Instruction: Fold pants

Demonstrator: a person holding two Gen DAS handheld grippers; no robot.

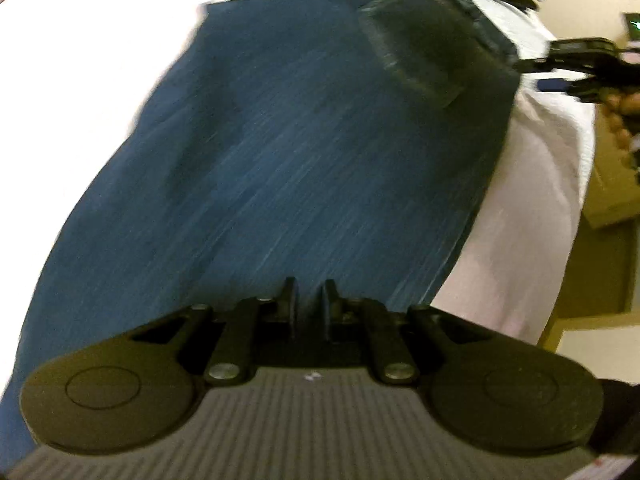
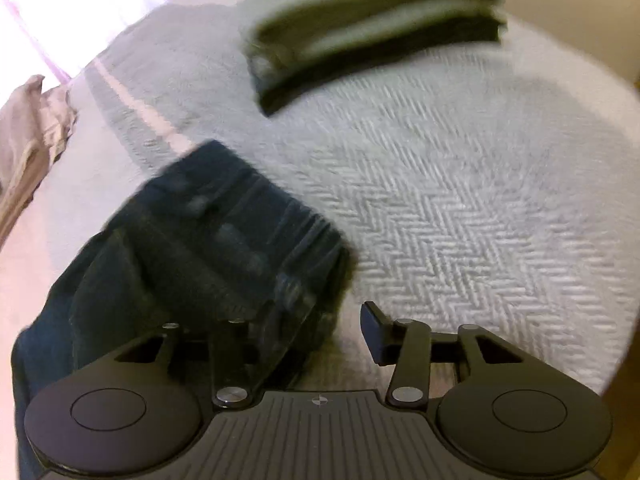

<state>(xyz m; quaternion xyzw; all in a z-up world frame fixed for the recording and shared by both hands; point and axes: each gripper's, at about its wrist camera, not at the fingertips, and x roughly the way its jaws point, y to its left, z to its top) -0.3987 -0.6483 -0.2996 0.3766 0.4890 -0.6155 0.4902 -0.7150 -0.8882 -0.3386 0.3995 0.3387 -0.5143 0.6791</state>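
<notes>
White herringbone bedding [image 2: 460, 200] carries the blue jeans [image 1: 300, 140], which lie spread on the bed, a folded dark-green garment [image 2: 372, 36] well apart. The left gripper [image 1: 310, 308] pinches the denim edge, jaws nearly together; the right gripper [image 2: 320, 332] stands apart at the waistband. Seemingly mid-fold, the right must next close before lifting.

A: The pants [image 1: 280, 152] are dark blue denim with faint pale streaks, and the back pocket [image 1: 424, 40] looks darker.

B: The bedspread [image 2: 460, 200] is white herringbone; the far folded stack [image 2: 372, 32] is olive-grey and black.
</notes>
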